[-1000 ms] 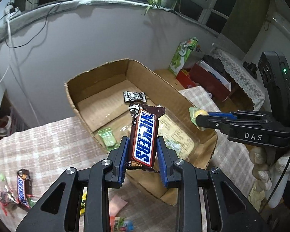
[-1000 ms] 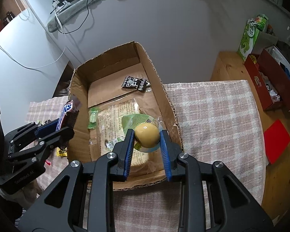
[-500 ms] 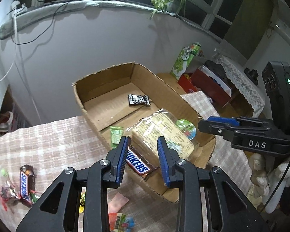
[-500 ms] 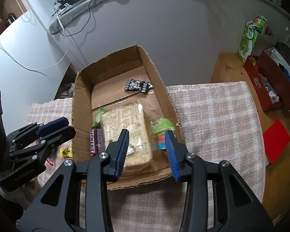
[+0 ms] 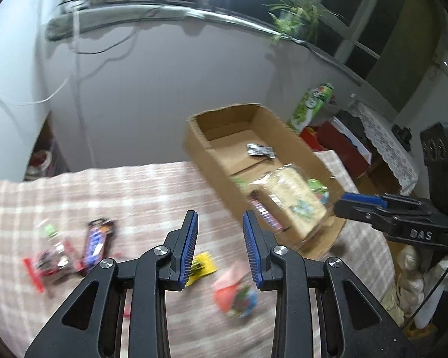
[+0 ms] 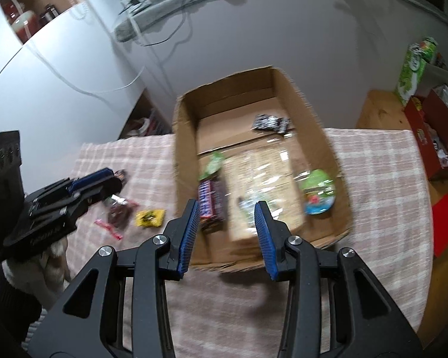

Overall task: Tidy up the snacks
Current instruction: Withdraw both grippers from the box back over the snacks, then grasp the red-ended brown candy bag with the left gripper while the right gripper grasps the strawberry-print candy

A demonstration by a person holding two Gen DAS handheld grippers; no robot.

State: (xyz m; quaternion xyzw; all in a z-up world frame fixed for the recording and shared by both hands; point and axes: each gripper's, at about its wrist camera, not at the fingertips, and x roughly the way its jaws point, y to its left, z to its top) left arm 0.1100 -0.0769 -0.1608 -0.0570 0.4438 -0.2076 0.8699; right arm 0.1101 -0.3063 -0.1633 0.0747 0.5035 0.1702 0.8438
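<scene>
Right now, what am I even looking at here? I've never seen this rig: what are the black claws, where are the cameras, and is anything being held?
No robot here: a person holds a two-finger clamp tool in each hand, and each tool has a wide-angle camera looking along its blue-padded fingers. One picture comes from the left gripper, the other from the right gripper; each also shows the other tool off to the side. Both stand open with nothing between the pads; the right one's jaws have just been opening. On the checked tablecloth sits a cardboard box holding a Snickers bar, a large clear-wrapped pack, a round green-lidded snack and a small black packet. Outside the box lie another chocolate bar, a yellow packet and other blurred sweets.
</scene>
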